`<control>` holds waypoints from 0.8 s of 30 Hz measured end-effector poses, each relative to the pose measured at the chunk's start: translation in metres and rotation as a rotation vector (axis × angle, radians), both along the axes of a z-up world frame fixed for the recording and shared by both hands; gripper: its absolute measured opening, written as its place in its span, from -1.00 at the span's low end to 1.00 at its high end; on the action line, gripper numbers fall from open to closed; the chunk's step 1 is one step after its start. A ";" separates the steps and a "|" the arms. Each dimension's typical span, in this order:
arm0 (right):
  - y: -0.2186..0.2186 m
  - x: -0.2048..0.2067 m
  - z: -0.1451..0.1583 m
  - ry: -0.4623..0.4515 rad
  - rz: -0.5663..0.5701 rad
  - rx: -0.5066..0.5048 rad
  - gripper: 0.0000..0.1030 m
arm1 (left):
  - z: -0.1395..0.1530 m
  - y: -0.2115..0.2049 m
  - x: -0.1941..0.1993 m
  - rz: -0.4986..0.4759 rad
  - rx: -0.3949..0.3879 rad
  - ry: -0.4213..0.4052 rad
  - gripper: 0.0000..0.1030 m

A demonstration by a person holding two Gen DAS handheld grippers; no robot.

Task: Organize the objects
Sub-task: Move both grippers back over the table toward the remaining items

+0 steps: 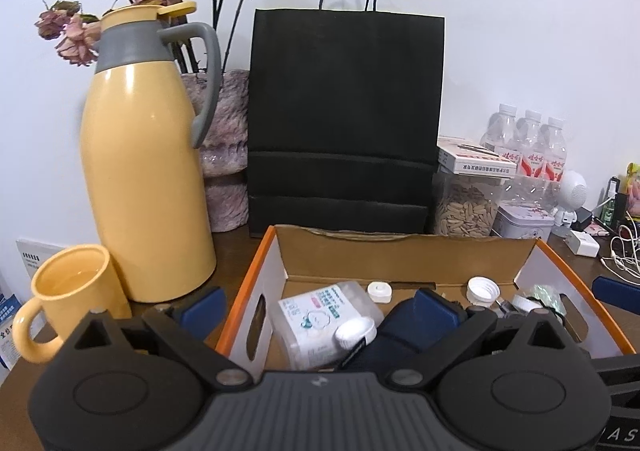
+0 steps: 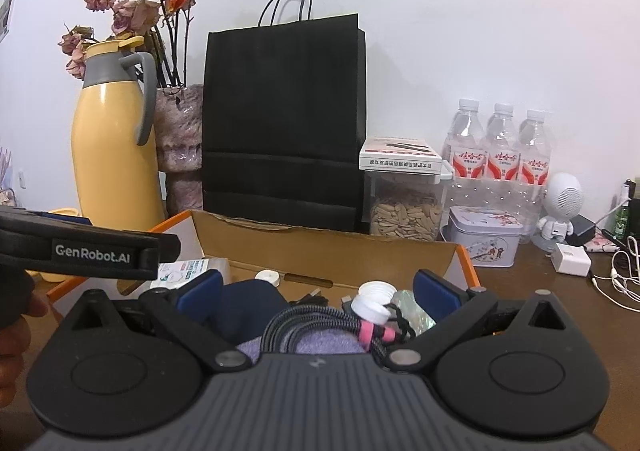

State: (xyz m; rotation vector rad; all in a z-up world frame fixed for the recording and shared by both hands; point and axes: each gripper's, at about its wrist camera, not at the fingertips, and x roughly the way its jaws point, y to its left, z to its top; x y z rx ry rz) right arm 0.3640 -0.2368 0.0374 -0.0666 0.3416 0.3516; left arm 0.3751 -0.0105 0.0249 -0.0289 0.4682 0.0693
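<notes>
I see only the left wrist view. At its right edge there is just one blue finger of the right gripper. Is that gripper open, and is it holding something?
Observer: The right gripper is open. Its jaws stand wide over the cardboard box and press on nothing.
Operator: What lies in the box near it?
Observer: A coiled braided cable, bound with a pink tie, lies close in front of the gripper's body, untouched.
Operator: And beneath the cable?
Observer: A purple cloth, which your view does not show.
</notes>
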 end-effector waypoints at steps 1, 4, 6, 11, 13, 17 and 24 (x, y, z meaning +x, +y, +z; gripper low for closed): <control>0.000 -0.003 0.000 -0.002 0.001 -0.003 1.00 | 0.000 0.001 -0.004 -0.001 -0.002 -0.002 0.95; 0.001 -0.015 -0.002 -0.013 -0.004 -0.011 1.00 | -0.001 0.002 -0.015 -0.002 -0.009 -0.008 0.95; 0.002 -0.023 -0.003 -0.015 -0.007 -0.008 1.00 | -0.003 0.003 -0.023 -0.005 -0.013 -0.008 0.96; 0.005 -0.044 -0.007 -0.017 -0.008 -0.019 1.00 | -0.007 0.004 -0.047 -0.018 -0.012 -0.013 0.96; 0.005 -0.052 -0.008 -0.019 -0.012 -0.023 1.00 | -0.008 0.004 -0.055 -0.019 -0.007 -0.021 0.96; 0.005 -0.067 -0.012 -0.017 -0.025 -0.032 1.00 | -0.011 0.004 -0.069 -0.026 0.005 -0.024 0.96; 0.002 -0.091 -0.017 -0.013 -0.046 -0.036 1.00 | -0.014 0.008 -0.095 -0.032 0.005 -0.034 0.96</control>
